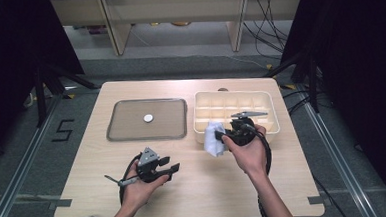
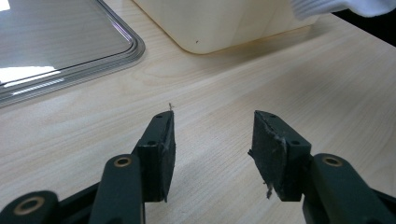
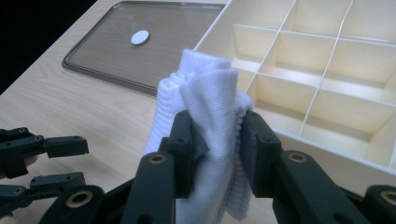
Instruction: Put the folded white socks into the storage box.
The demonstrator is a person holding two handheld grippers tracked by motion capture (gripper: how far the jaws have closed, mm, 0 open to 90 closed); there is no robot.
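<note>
on the pale wooden tabletop (image 1: 205,183), the right claw (image 3: 217,135) is clamped on a white sock (image 3: 210,93) beside the divided box (image 3: 327,70); the left claw (image 2: 212,140) gapes, holding nothing.

We see a white ribbed cloth (image 3: 205,107), soft and matt, by a cream box (image 3: 327,84) of smooth plastic. The table (image 2: 210,84) looks like pale wood grain, and the tray (image 2: 56,42) is glossy and mirror-like. We note black matt pads (image 2: 271,149), frayed.
</note>
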